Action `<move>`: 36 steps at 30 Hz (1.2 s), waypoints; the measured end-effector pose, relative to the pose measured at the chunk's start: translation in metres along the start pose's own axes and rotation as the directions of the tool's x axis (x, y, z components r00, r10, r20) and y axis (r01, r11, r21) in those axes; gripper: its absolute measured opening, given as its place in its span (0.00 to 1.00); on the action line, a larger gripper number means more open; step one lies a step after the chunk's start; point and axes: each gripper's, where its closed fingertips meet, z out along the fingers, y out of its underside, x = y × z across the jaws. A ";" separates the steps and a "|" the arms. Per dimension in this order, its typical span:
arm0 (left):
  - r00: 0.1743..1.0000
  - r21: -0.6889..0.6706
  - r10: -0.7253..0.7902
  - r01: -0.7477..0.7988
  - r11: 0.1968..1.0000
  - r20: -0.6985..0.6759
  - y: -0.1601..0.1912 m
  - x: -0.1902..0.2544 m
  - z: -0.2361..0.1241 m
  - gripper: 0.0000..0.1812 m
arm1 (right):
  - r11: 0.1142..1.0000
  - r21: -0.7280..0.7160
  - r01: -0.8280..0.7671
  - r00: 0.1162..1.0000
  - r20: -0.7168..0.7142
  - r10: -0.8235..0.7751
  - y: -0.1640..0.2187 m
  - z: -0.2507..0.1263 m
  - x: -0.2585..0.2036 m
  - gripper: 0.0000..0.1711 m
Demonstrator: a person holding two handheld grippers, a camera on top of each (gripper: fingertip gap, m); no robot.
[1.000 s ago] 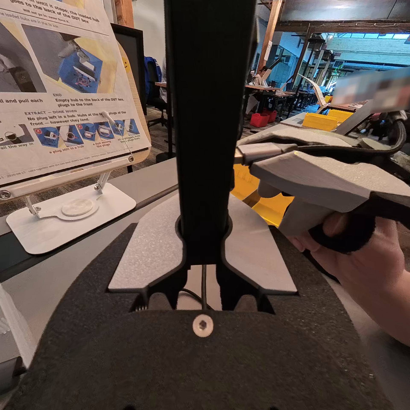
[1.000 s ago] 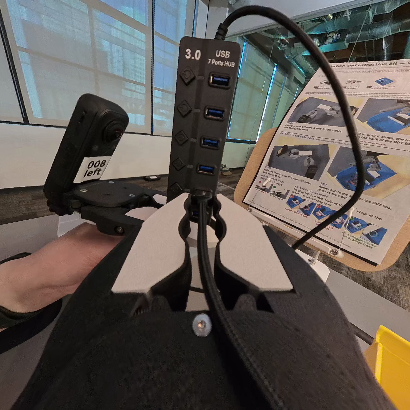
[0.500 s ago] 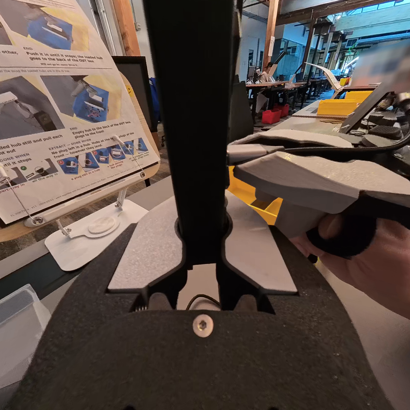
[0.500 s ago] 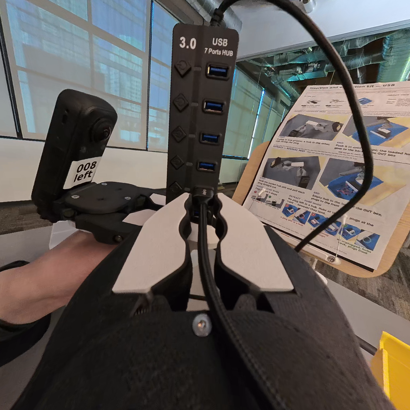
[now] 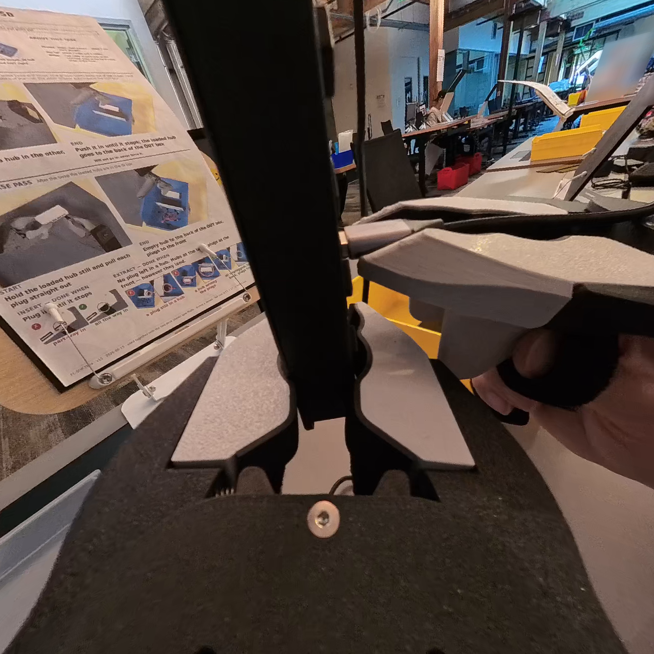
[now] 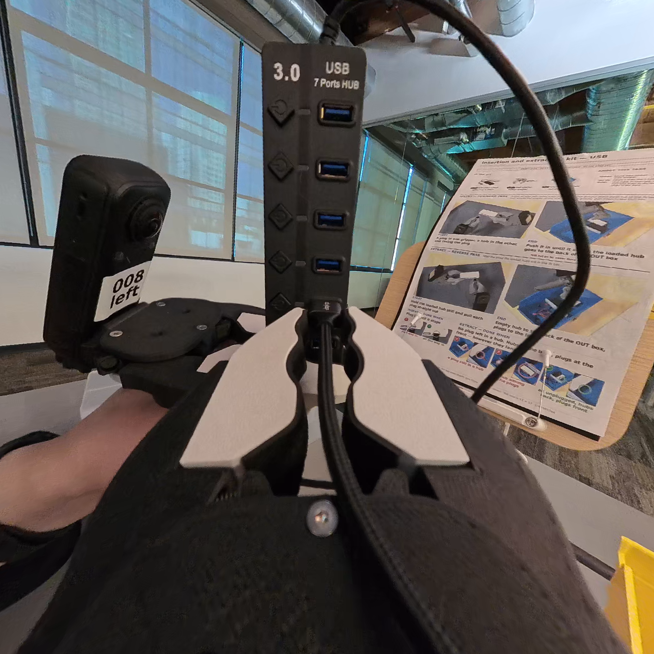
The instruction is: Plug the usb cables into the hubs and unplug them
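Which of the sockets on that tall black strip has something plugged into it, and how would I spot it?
Find the tall black plastic USB hub, standing upright and clamped at its foot by the left tongs. Follow its column of blue sockets down to the right tongs. The fifth socket, just above them, is filled by a dark plug on a braided black cable; the four above are empty.

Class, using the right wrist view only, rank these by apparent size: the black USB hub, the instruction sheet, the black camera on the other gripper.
1. instruction sheet
2. USB hub
3. camera

The hub and camera look close in area, and nearness differs, so that pair is uncertain.
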 end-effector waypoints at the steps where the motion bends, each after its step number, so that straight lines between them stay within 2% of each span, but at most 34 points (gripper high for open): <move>1: 1.000 0.001 0.004 -0.004 1.000 0.000 0.000 0.000 0.000 0.15 | 1.000 0.001 0.001 1.000 0.002 -0.001 0.000 0.000 0.000 0.11; 10: 1.000 0.015 0.017 -0.017 1.000 -0.012 -0.004 0.001 -0.002 0.15 | 1.000 0.012 0.019 1.000 0.011 -0.019 -0.004 -0.001 -0.003 0.11; 15: 0.999 -0.005 -0.029 0.029 1.000 -0.014 -0.003 -0.001 -0.002 0.15 | 1.000 0.008 0.017 1.000 0.004 -0.017 -0.003 0.001 -0.001 0.11; 23: 0.998 0.016 0.055 -0.055 0.998 -0.004 -0.010 0.001 -0.006 0.15 | 0.999 0.023 0.039 0.999 0.018 -0.039 -0.009 -0.002 -0.005 0.11; 29: 0.998 0.013 0.061 -0.061 0.998 0.007 -0.010 0.001 -0.006 0.15 | 0.999 0.018 0.033 0.999 0.027 -0.033 -0.009 -0.002 -0.005 0.11; 32: 0.999 0.017 0.037 -0.037 0.999 0.011 -0.010 0.000 -0.005 0.15 | 0.999 0.019 0.030 0.999 0.025 -0.031 -0.009 -0.001 -0.005 0.11; 36: 0.995 0.025 -0.093 0.094 0.995 -0.032 -0.009 -0.004 -0.005 0.14 | 0.999 -0.002 0.049 0.999 0.022 -0.049 -0.006 0.004 -0.005 0.11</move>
